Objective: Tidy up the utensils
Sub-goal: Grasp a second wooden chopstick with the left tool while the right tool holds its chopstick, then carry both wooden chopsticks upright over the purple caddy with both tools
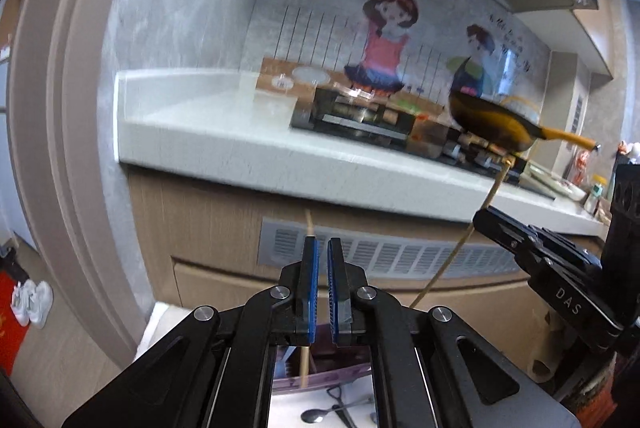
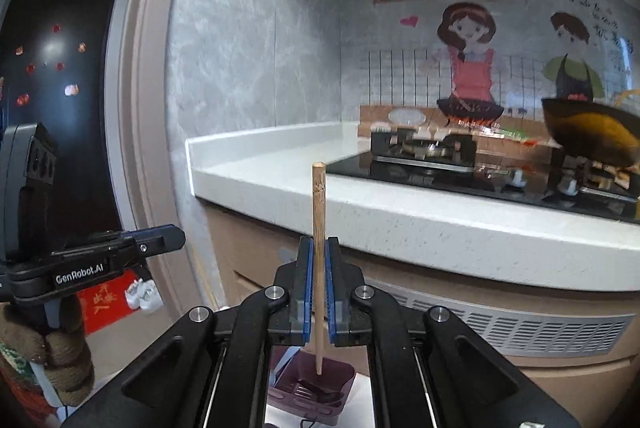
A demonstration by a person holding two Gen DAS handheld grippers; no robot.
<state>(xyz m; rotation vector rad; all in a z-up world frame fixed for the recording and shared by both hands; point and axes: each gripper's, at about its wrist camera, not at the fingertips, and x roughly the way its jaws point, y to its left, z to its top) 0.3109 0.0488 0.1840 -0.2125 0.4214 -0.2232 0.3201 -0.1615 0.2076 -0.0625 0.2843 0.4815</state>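
Observation:
My left gripper [image 1: 322,242] is shut on a thin wooden chopstick [image 1: 308,224], which sticks up past the left pad and hangs down below the fingers. My right gripper [image 2: 319,242] is shut on a second chopstick [image 2: 319,195], held upright between the blue pads. Its lower end hangs over a purple utensil holder [image 2: 340,376] that has dark utensils in it. In the left wrist view the right gripper [image 1: 480,218] shows at the right, with its chopstick [image 1: 448,264] slanting down. A spoon [image 1: 316,415] lies on the white surface below. The left gripper [image 2: 178,234] appears at the left of the right wrist view.
Ahead runs a white kitchen counter [image 2: 400,216] with a black stove [image 2: 420,163] and a yellow-brown wok [image 1: 492,123]. A vent grille [image 1: 400,252] sits in the cabinet below. A pink door frame [image 2: 148,147], a red mat [image 2: 104,304] and white shoes [image 1: 32,302] are at the left.

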